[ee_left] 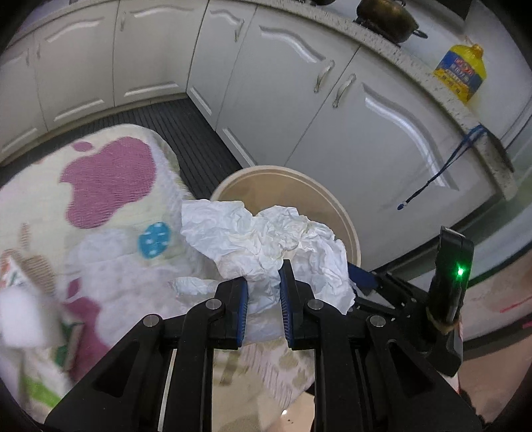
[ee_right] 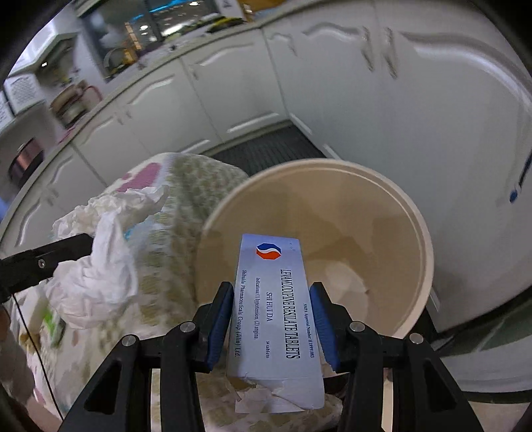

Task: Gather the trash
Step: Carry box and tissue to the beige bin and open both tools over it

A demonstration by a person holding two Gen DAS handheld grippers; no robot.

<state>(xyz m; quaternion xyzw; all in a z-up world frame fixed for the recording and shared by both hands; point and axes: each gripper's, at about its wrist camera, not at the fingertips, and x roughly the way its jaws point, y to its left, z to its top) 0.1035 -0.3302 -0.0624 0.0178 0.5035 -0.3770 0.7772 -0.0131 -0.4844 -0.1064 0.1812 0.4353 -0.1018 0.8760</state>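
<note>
White crumpled paper (ee_left: 266, 239), one wad of it, sits pinched between the blue pads of the left tongs (ee_left: 264, 292), which are closed tight on its lower folds. The wad hangs over the near rim of the one cream bin (ee_left: 345, 219), partly covering its mouth, with the patterned cloth (ee_left: 109, 186) on the desk just beside it to the left. In the right wrist view the same wad shows at the left, above that cloth.

The right tongs (ee_right: 271, 324) stand about half open and grip one flat pill box (ee_right: 276, 319) by its long edges, both pads pressing on it. The box is white with dark print and a red and blue mark, its near end torn. Its far end reaches over the rim of the bin, above the opening.

Inside the bin one pale scrap (ee_right: 349, 285) lies at the bottom.

Behind stand white cupboard doors (ee_left: 292, 83). On the counter above them are one yellow bottle (ee_left: 460, 71) and one dark pan (ee_left: 387, 18).
</note>
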